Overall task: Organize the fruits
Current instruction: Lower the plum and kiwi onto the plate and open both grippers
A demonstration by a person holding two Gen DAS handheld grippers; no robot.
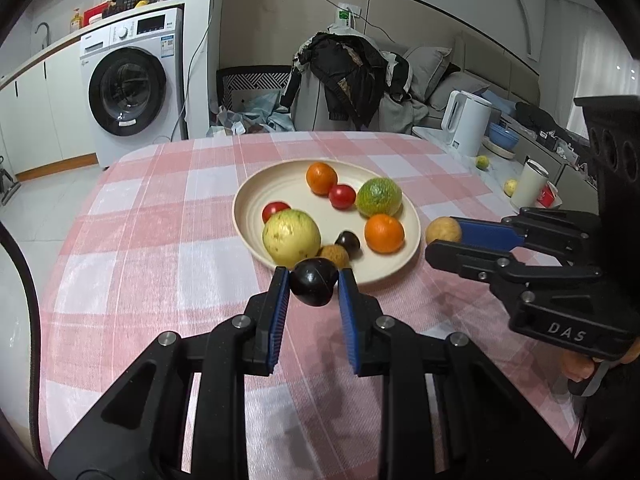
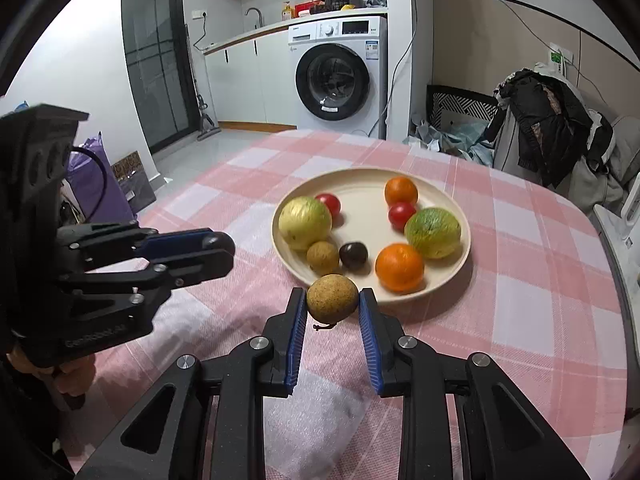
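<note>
Dark, near-black round fruit [image 1: 314, 282] clamped between the blue pads of the left gripper [image 1: 314, 285], held just off the near rim of the cream plate [image 1: 256, 196]. Tan rough-skinned fruit [image 2: 332, 298] pinched in the right gripper [image 2: 332, 305], also at the plate's near rim. On the plate: two oranges, two red tomatoes, a green fruit, a yellow-green fruit, a small brown fruit and a small dark one. Plate sits on pink checked cloth [image 1: 160, 240].

Checked tablecloth [image 1: 160, 240] under cream plate [image 1: 256, 200]
</note>
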